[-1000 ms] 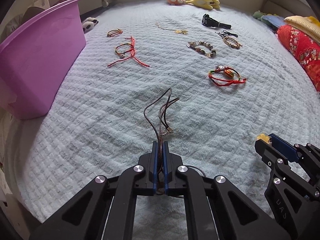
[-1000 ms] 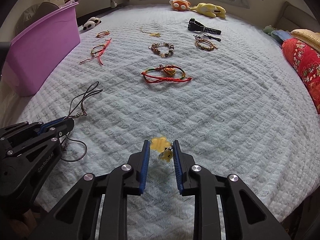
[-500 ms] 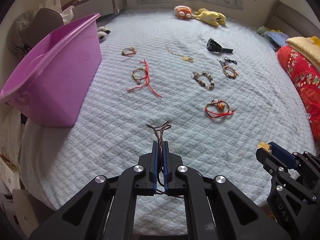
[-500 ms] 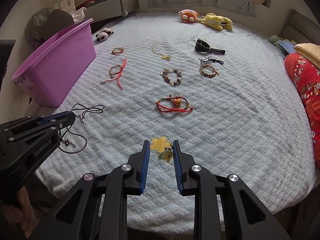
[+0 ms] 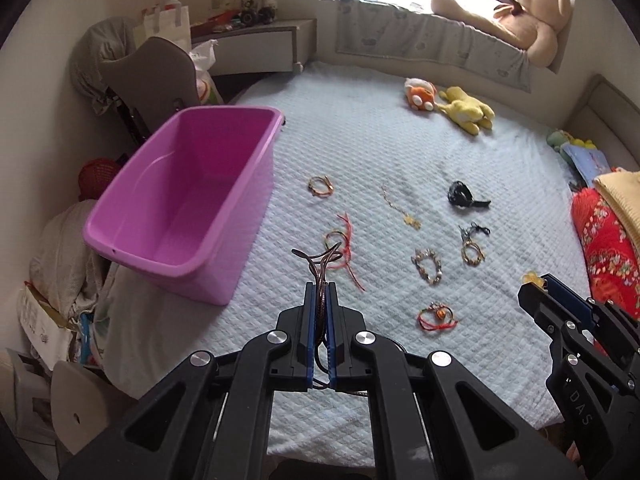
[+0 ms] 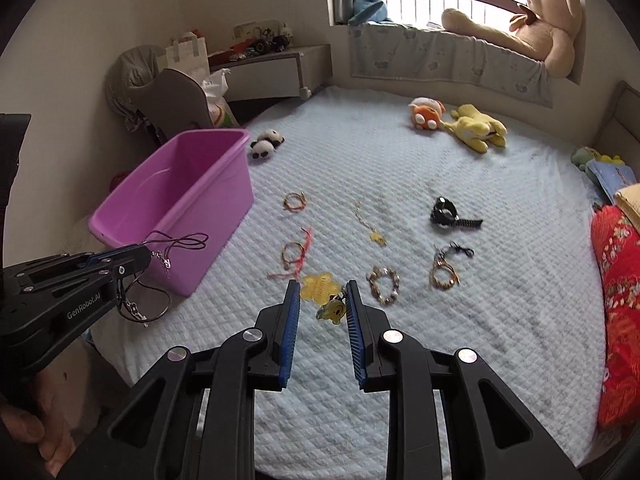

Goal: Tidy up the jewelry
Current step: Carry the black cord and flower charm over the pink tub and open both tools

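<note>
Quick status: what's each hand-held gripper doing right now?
Left hand-held gripper: shut on the dark cord necklace.
Right hand-held gripper: shut on the yellow charm.

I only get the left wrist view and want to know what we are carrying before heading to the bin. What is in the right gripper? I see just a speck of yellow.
Observer: The right gripper holds a yellow flower-shaped tag between its fingertips, with a small bear charm hanging from it.
Operator: Does my cord necklace trail below the fingers?
Observer: Yes. Under the left gripper the cord necklace hangs in a loop, with a metal pendant dangling.
Operator: Anything behind the bin?
Observer: A panda toy lies on the bed just past the far corner of the purple bin.
</note>
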The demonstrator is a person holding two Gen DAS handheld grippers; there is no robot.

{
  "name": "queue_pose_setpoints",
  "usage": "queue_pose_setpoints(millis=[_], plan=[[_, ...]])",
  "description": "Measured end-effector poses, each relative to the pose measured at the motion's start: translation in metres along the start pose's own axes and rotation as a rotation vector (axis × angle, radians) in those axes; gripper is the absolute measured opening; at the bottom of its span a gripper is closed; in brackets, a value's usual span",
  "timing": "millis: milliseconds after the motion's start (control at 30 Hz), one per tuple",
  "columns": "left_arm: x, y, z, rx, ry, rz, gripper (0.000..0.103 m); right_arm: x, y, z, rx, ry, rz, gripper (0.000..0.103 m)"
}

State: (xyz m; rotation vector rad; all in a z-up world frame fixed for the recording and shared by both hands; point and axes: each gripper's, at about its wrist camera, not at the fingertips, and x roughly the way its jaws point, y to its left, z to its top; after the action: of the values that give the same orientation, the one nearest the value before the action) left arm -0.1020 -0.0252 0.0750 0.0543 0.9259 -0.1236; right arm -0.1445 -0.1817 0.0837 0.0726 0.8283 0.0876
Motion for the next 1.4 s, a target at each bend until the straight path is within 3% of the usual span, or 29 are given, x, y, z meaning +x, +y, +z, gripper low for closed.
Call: queue_pose_setpoints(millis=[267,567,933,1400], plan=[[-0.021,0.072,0.063,-0.087,-0.067,0.079,0.005,0.015,0.067,0.078,-0.080,-0.049,0.113,0.023],[0.016,0.167,0.125,-0.047,-0.058,0.080,0.005,0.080,0.155,0.144,-0.068,0.013,0.149,0.023],[0.113,0.245,0.146,-0.026,0.148,0.053,0.005,0.183,0.221,0.186,-0.043,0.179,0.164,0.023],[0.194,0.269,0.143,-0.007,0.379,0.030,0.006,0.283,0.250,0.176,-0.011,0.440,0.148,0.023]])
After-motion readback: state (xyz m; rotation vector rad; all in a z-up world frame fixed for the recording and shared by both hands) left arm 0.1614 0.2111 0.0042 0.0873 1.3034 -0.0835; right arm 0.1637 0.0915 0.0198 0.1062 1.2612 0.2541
